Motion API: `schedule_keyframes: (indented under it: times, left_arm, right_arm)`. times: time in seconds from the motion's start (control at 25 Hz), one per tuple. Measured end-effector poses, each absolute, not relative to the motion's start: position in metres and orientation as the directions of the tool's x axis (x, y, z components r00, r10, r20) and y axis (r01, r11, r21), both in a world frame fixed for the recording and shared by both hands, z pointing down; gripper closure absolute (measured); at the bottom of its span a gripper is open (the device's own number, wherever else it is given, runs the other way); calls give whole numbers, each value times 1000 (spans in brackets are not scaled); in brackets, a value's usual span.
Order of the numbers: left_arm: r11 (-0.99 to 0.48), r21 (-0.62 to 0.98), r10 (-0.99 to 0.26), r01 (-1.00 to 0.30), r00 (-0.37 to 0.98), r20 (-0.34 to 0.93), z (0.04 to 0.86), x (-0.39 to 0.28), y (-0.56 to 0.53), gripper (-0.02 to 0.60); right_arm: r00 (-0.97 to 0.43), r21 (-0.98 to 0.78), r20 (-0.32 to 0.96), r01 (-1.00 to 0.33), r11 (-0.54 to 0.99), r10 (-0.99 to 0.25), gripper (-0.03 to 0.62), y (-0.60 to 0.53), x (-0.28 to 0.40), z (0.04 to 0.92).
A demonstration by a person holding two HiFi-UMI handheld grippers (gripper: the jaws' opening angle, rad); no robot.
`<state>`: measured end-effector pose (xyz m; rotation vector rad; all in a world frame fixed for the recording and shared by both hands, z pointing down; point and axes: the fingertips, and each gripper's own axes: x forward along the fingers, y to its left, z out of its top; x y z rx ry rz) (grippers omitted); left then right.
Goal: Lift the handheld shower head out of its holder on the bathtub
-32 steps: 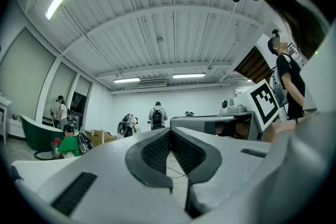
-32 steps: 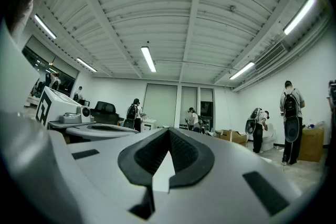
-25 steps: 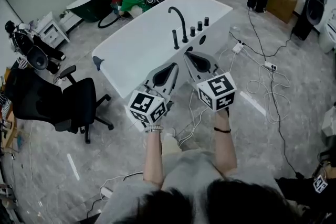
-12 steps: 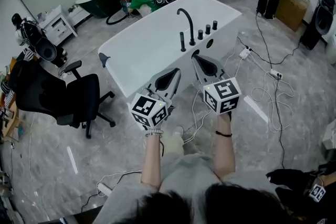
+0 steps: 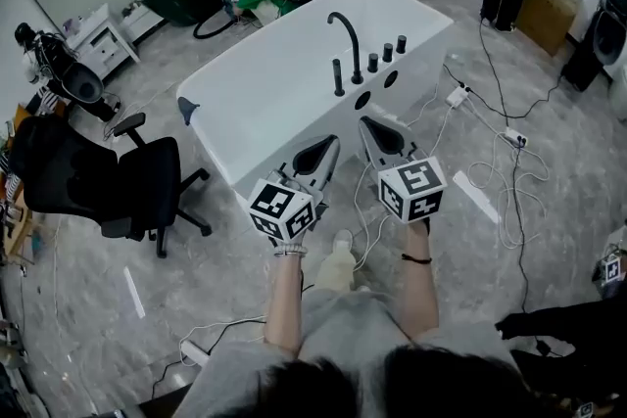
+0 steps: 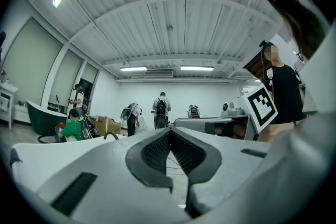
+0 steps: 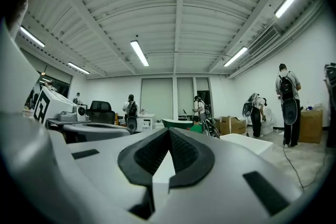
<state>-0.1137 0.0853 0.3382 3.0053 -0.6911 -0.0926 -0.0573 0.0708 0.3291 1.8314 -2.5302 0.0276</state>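
Two-handed, holding the left gripper [image 5: 330, 142] and right gripper [image 5: 363, 120] level, each pinched together on nothing, short of the bathtub [image 5: 421, 66], with the handheld shower head [image 5: 337, 76] upright in its holder ahead of both tips, presumably lining up before any grasp.

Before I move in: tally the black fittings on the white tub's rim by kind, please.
Curved spout: 1
Handheld shower head: 1
Knobs: 3
Total: 5
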Motion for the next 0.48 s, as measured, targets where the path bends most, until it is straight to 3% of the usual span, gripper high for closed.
schedule_keyframes:
  times: [0.48]
  left_arm:
    - [-905,94,-421,-415,905,-60,335,-78,16,577]
  right_arm:
    - [-317,-4,26,-948,317,-948,594,3,-40,323]
